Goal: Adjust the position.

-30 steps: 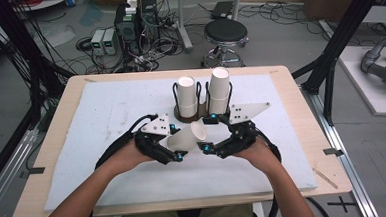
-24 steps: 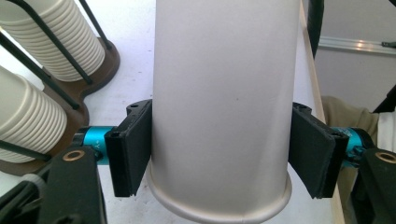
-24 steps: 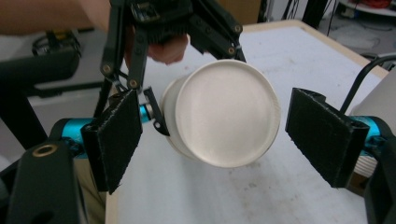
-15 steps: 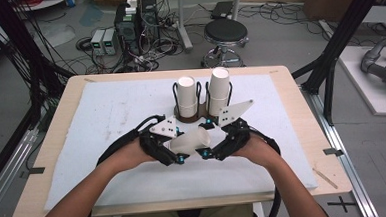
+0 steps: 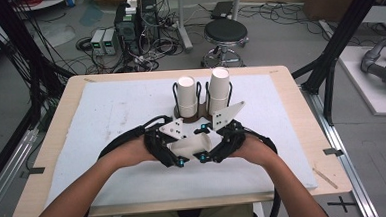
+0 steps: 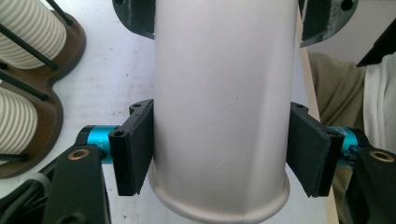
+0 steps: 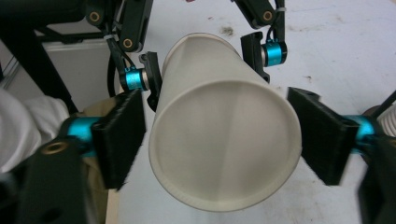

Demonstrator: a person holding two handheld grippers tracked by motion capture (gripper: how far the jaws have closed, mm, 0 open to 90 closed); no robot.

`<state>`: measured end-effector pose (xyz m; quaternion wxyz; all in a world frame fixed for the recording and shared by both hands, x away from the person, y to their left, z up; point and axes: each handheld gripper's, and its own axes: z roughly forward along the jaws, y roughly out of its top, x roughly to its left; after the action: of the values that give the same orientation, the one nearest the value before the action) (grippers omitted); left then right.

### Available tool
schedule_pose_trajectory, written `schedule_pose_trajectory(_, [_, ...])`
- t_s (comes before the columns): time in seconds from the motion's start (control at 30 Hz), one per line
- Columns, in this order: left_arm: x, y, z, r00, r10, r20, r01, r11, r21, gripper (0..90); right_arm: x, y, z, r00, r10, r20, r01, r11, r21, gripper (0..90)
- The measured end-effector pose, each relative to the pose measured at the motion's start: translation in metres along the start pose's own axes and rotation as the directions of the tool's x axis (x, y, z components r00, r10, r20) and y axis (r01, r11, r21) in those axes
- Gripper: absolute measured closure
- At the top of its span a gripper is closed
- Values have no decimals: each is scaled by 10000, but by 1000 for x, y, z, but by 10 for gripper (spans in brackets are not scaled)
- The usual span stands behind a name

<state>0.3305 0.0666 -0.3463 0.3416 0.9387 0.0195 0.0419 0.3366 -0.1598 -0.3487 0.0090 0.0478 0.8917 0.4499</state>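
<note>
While the white-padded table [image 5: 106, 123] carries the wire rack [image 5: 200, 119] of stacked cups, a single paper cup [image 5: 190, 146] hangs sideways above it, just before the rack. The left gripper [image 6: 219, 154] clamps its wall; the right gripper [image 7: 219, 140], jaws just closing, straddles its rim without visible contact. A handover or separation seems underway; next, the right gripper must pinch squarely.
</note>
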Motion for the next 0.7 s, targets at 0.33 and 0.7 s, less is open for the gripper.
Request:
schedule_pose_trajectory(0.33, [-1,1,4,9997,63,250,-72,9994,341,310,0,0,8,9991,-336,-274,349,9983,465,335])
schedule_pose_trajectory(0.7, [-2,-6,6,9996,38,273,-28,9992,-388,246,0,-4,7,9988,-360,-326,380,9972,648,344])
